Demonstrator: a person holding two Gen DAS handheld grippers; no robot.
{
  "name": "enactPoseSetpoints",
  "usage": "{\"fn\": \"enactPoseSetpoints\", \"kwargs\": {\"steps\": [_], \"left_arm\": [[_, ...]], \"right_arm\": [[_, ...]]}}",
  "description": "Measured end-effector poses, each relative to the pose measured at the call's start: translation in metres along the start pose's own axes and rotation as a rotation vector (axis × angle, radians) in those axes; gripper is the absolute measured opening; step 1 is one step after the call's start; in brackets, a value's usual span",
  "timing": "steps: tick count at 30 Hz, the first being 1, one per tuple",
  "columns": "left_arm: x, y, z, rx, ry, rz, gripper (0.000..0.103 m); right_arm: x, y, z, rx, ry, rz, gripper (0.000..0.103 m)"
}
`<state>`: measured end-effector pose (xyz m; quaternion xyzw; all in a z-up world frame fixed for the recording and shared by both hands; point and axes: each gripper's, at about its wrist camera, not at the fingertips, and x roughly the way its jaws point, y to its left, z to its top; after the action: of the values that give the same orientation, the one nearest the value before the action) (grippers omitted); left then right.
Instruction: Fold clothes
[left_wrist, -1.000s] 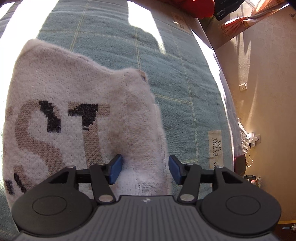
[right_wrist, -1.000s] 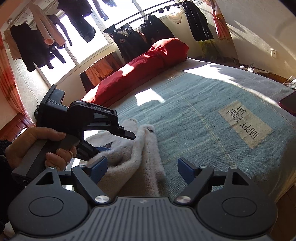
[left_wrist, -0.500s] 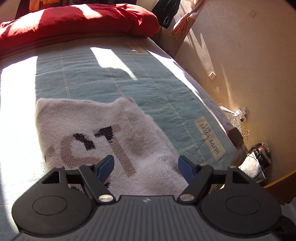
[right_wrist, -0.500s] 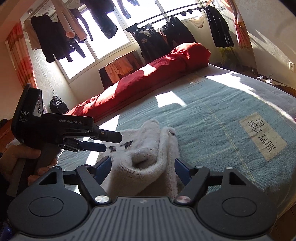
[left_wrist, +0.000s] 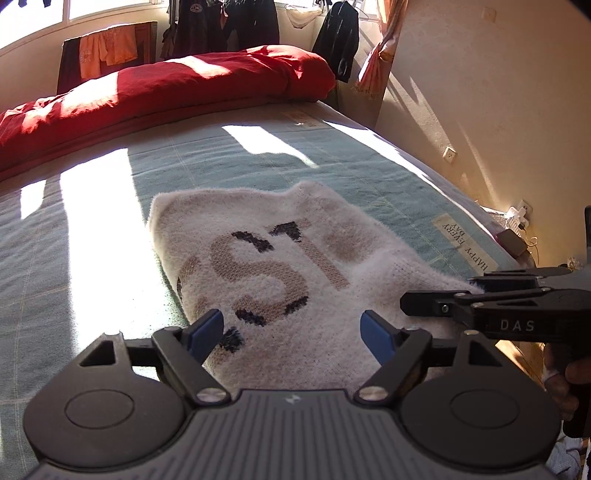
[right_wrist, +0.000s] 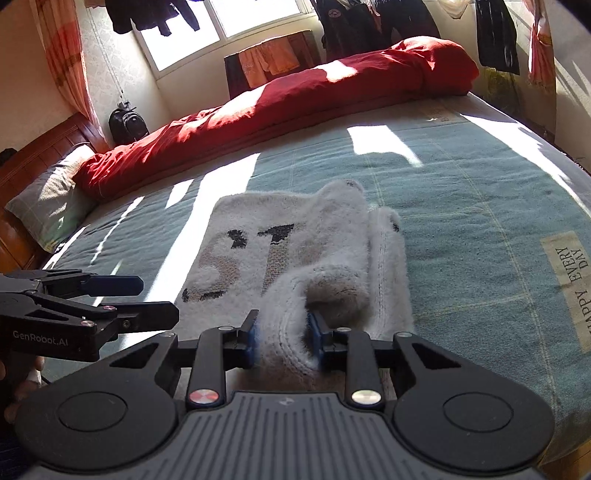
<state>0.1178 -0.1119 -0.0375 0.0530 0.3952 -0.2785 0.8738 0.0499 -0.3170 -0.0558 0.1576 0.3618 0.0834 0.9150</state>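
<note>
Bed (right_wrist: 480, 192) | right gripper (right_wrist: 282, 338) pinching sweater (right_wrist: 295, 243) hem (just closed) | underside hidden

My left gripper (left_wrist: 293, 332) is matt black plastic with a ribbed grey body, two round discs flanking it and silver screw heads at the linkage pivots. Its fingers (left_wrist: 205, 332) end in blue pads. My right gripper (right_wrist: 282, 338) is built the same, though one of its pivot screws looks reddish. Seen side-on, each handheld unit carries white lettering: "DAS" on one face, "GenRobot.AI" on the other.
</note>
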Motion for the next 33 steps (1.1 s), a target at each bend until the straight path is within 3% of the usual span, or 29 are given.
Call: {"fn": "enactPoseSetpoints", "kwargs": {"steps": [2, 8, 12, 14, 18, 22, 29, 33], "left_arm": [[0.005, 0.000, 0.001, -0.015, 0.010, -0.003, 0.081], [0.015, -0.002, -0.001, -0.025, 0.013, -0.037, 0.081], [0.034, -0.010, -0.005, 0.035, 0.057, -0.059, 0.083], [0.046, -0.013, -0.010, 0.073, 0.079, -0.037, 0.089], [0.054, -0.022, -0.017, 0.167, 0.086, 0.001, 0.095], [0.056, -0.023, -0.016, 0.169, 0.091, -0.014, 0.100], [0.054, -0.020, -0.017, 0.161, 0.081, -0.030, 0.100], [0.054, -0.019, -0.017, 0.156, 0.077, -0.042, 0.102]], "right_arm": [[-0.008, -0.002, 0.000, 0.001, -0.001, 0.005, 0.019], [-0.018, -0.022, -0.022, 0.070, 0.039, -0.023, 0.017], [0.002, -0.048, -0.051, 0.187, 0.117, -0.039, 0.018], [0.002, -0.055, -0.055, 0.241, 0.111, -0.003, 0.020], [-0.015, -0.053, -0.038, 0.230, 0.030, 0.030, 0.037], [-0.011, -0.058, -0.013, 0.227, -0.021, 0.026, 0.048], [0.030, -0.080, 0.017, 0.336, -0.031, 0.069, 0.055], [0.062, -0.084, 0.026, 0.363, 0.022, 0.112, 0.055]]}}
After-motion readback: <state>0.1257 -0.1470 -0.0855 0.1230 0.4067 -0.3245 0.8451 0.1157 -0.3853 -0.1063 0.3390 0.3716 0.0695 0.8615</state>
